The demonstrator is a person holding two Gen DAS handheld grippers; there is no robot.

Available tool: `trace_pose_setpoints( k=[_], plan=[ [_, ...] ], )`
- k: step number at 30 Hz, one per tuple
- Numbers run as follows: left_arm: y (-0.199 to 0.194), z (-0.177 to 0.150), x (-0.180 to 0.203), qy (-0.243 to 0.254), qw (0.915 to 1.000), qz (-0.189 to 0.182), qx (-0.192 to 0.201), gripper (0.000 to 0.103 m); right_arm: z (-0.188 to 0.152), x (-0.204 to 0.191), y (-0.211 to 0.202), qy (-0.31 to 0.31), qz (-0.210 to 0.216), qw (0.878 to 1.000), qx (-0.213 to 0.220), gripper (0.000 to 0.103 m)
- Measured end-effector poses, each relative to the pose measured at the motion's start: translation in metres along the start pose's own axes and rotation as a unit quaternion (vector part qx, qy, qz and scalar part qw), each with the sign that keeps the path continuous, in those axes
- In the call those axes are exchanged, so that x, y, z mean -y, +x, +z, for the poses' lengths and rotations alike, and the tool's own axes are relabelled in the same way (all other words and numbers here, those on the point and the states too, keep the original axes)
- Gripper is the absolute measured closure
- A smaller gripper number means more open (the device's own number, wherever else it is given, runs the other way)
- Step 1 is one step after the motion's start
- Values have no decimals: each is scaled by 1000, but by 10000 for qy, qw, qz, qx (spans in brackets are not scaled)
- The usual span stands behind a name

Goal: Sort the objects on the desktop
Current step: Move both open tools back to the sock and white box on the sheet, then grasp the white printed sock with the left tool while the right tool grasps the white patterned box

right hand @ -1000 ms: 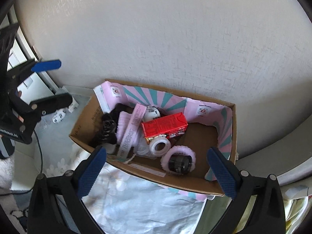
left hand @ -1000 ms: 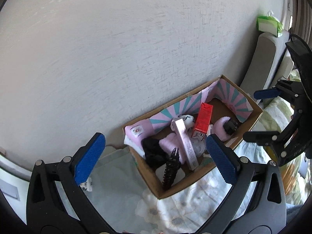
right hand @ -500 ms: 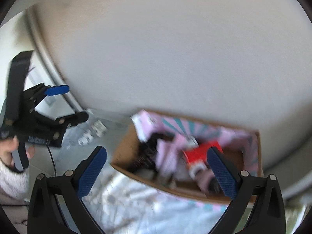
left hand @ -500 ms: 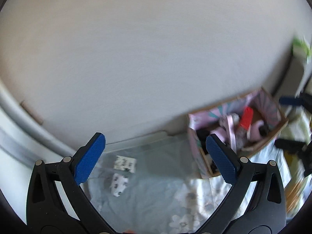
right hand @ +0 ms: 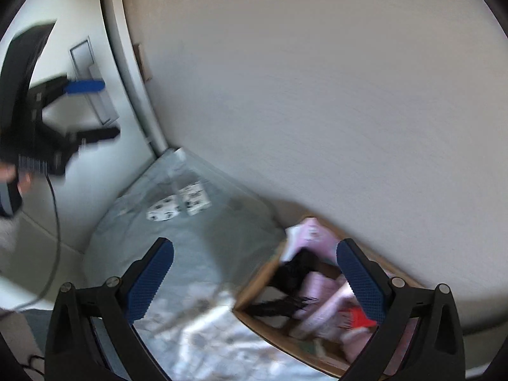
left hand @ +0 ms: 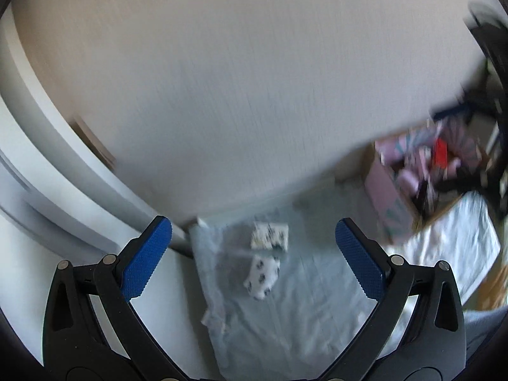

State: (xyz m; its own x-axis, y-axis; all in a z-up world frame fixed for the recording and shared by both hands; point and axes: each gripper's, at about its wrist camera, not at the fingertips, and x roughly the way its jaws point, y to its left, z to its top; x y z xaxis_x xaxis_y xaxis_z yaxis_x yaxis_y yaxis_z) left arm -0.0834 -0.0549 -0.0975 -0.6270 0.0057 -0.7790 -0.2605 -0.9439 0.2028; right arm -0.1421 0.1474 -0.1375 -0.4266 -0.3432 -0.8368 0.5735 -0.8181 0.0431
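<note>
Hovering over a pale blue bedsheet, the left gripper is holding its blue pads wide apart with nothing between them. Two small white packets with dark prints are lying on the sheet in the gap: the upper packet is sitting near 12 o'clock from the lower packet, the two just beside each other. Off at 2 o'clock in the left wrist view, a cardboard box with pink and teal lining is standing against the wall, blurred, with a red carton and pink items showing inside.

The right gripper is likewise hanging with its pads spread and gripping nothing. In its view the box is sitting at 5 o'clock, partly behind the right pad, holding black and pink things too smeared to name. The same two packets are lying at 11 o'clock on the sheet, well apart from the box. The left gripper is appearing at 9 o'clock, fingers parted, with a dark cable trailing below it
</note>
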Motion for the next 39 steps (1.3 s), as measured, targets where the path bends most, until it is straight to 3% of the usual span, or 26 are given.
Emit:
trace_pose_setpoints(
  k=[8, 17, 20, 25, 26, 28, 29, 39],
  plan=[
    [82, -82, 9, -31, 9984, -305, -480, 0, 32, -47, 85, -1120, 95, 9916, -640, 0],
    [135, -109, 0, -169, 9966, -473, -649, 2, 48, -84, 193, -1797, 198, 9722, -1490, 4],
    [145, -115, -3, -279, 9947, -678, -717, 9, 50, -89, 213, -1930, 133, 9671, -1650, 6],
    [153, -120, -7, -418, 9935, -724, -766, 10, 49, -91, 238, -2009, 157, 9631, -1782, 10],
    [154, -121, -7, -457, 9929, -771, -781, 10, 48, -90, 244, -2011, 127, 9619, -1846, 14],
    [156, -122, -8, -501, 9920, -830, -813, 10, 46, -89, 255, -1956, 191, 9589, -2047, 40],
    [158, -123, -8, -513, 9916, -842, -841, 10, 44, -88, 260, -1919, 270, 9570, -2158, 42],
    [157, -126, -4, -506, 9906, -900, -894, 10, 44, -93, 264, -1889, 536, 9588, -2054, 42]
  ],
)
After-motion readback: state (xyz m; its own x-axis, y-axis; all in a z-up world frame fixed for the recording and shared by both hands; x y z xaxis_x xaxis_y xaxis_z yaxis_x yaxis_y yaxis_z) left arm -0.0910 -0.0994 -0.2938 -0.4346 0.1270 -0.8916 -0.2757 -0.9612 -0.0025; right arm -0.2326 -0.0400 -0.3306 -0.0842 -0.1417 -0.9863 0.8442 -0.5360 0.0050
